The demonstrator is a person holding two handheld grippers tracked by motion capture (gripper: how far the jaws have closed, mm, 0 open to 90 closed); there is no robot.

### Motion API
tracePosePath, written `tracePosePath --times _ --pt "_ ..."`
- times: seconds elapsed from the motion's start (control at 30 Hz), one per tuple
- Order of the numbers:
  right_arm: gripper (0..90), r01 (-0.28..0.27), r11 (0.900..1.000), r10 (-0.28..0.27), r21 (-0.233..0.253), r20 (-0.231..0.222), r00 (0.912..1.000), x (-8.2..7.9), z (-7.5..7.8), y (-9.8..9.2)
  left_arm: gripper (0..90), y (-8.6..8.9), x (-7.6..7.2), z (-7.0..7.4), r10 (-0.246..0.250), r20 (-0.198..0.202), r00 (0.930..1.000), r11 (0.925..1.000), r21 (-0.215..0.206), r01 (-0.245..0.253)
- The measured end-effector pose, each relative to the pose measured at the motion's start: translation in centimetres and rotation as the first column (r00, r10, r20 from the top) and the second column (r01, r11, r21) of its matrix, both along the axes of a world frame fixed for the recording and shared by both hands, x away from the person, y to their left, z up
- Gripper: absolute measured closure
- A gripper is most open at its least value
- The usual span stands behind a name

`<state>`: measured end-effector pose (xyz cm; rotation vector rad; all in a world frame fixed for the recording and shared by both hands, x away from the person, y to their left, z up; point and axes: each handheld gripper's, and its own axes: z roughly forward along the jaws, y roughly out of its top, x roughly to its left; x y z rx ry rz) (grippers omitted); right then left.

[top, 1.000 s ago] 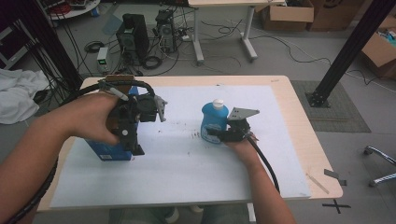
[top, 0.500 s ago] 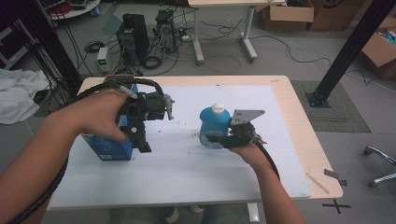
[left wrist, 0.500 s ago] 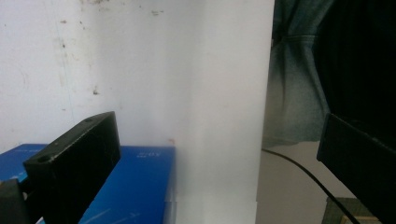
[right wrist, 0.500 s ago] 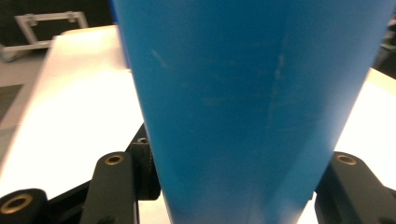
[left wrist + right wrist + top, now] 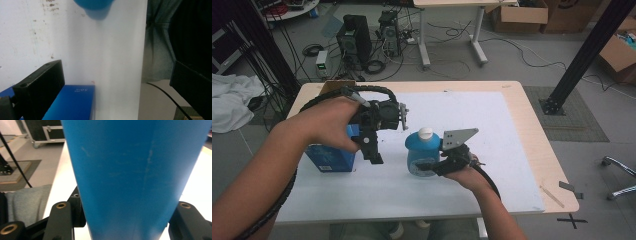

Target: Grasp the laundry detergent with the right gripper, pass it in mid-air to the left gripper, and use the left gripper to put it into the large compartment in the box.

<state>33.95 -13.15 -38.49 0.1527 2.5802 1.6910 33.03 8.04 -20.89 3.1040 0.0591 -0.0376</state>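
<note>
Two risks noted: right gripper fingers clamp the blue bottle low, so it may tip; left gripper, fingers wide apart and empty, could knock the blue box.

Both arms bare, no sleeves — left gripper all black, blocky jaws, a thick ribbed black cable looping behind. Right gripper black too, brass-ringed screw holes, grey three-cornered plate on top.
</note>
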Motion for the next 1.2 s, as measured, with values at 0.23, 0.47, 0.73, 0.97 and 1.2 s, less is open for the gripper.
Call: tracePosePath --times 0.23,0.47,0.73,0.97,1.2 --pt "44.1 -0.042 0.999 0.042 0.015 0.003 0.9991 -0.6 -0.2 2.3 0.1 -0.7 0.0 -0.5 -0.005 -0.003 1.0000 1.0000 0.007 0.005" --pt "44.2 -0.071 0.997 0.071 0.010 0.011 0.9974 -0.8 -0.1 4.6 0.1 -1.3 0.1 -1.2 -0.007 0.001 1.0000 0.9999 0.012 0.007" --pt "44.2 -0.093 0.996 0.093 0.005 0.009 0.9956 -0.7 -0.2 6.5 0.1 -1.4 0.2 -2.1 -0.001 0.013 0.9999 0.9999 0.015 0.001" --pt "44.2 -0.100 0.995 0.100 -0.003 0.001 0.9950 -0.4 -0.4 7.6 0.1 -1.3 0.2 -2.7 0.010 0.032 0.9994 0.9998 0.014 -0.010" --pt "44.4 -0.105 0.994 0.105 0.008 0.002 0.9944 -0.3 -0.4 8.2 0.3 -1.2 0.3 -3.1 0.016 0.050 0.9987 0.9997 0.017 -0.017"
